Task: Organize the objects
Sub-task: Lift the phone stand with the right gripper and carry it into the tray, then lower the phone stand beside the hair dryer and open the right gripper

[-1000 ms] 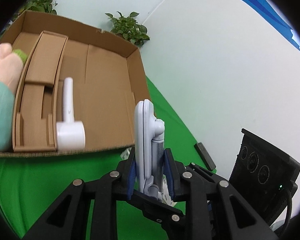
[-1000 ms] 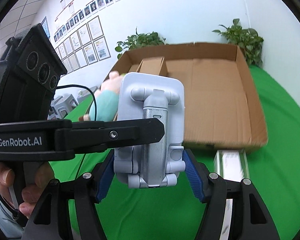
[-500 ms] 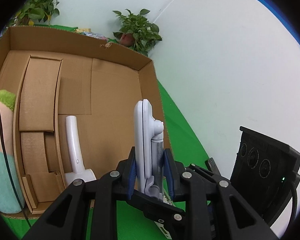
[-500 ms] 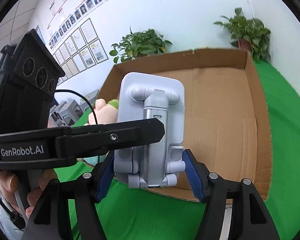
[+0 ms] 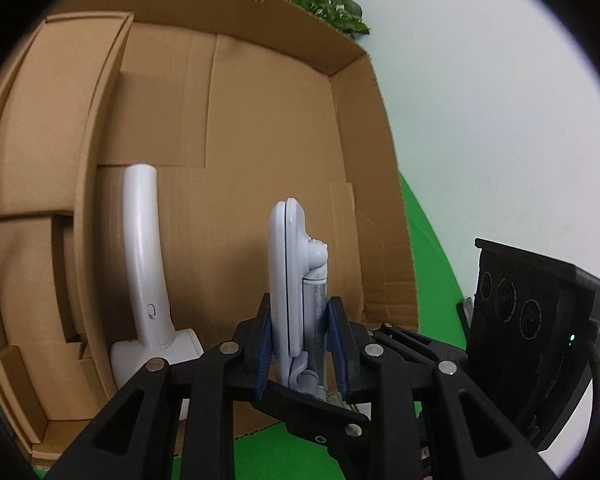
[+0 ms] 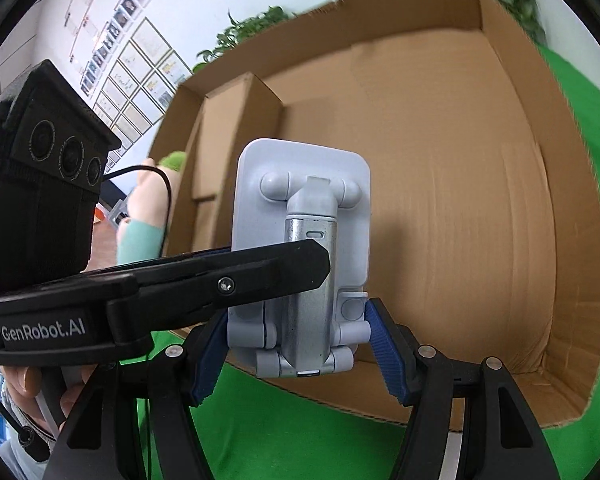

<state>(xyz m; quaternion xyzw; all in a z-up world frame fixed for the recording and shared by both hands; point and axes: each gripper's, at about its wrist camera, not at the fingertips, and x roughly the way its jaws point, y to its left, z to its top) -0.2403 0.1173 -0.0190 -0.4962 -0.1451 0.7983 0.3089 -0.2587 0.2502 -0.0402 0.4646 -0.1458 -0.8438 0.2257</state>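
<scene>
Both tools gripped one folded phone stand (image 5: 296, 280), left tool (image 5: 300, 344) narrow across its thickness, right tool (image 6: 296, 340) wider across its base; it hung over the cardboard box (image 5: 260, 128); a white handheld appliance (image 5: 148, 264) already inside; release remained.

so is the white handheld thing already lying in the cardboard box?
Yes: in the left wrist view the white handheld device lies on the floor of the cardboard box, beside the inner cardboard divider.

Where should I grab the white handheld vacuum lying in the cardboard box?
Grip the white handheld vacuum across its slim curved handle, coming from above with jaws spanning its width. It lies flat on the cardboard box floor; its bulky head looks too wide.
</scene>
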